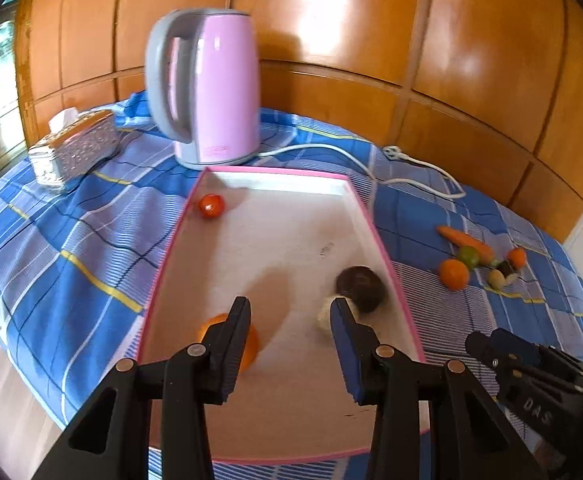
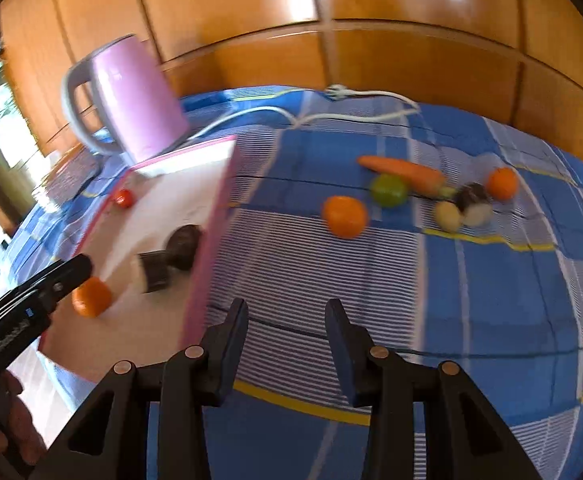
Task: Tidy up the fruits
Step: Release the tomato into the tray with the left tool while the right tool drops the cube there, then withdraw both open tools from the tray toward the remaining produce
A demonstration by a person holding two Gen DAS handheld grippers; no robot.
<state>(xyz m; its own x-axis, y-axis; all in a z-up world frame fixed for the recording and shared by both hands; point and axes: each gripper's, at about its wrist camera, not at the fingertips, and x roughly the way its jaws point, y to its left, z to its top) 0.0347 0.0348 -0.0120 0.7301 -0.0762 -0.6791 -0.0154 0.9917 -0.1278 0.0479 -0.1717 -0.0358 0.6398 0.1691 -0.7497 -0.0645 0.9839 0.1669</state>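
A white tray with a pink rim point(image 1: 375, 236) lies on the blue checked cloth. It holds a tomato point(image 1: 211, 205), an orange point(image 1: 253, 346), a dark round fruit point(image 1: 361, 286) and a pale roll-shaped piece point(image 1: 325, 314). My left gripper point(image 1: 291, 308) hovers over the tray's near end, open and empty. On the cloth to the right of the tray lie a carrot point(image 2: 403, 170), a green fruit point(image 2: 389, 190), an orange point(image 2: 345, 216), a smaller orange point(image 2: 502, 183), a pale yellow piece point(image 2: 448, 215) and a dark roll point(image 2: 474, 202). My right gripper point(image 2: 287, 312) is open over bare cloth, short of that group.
A pink kettle point(image 1: 207, 88) stands behind the tray, and its white cord point(image 1: 331, 152) and plug trail across the cloth. A tissue box point(image 1: 75, 148) sits at the far left. Wooden panels close off the back. The table edge drops to the floor on the left.
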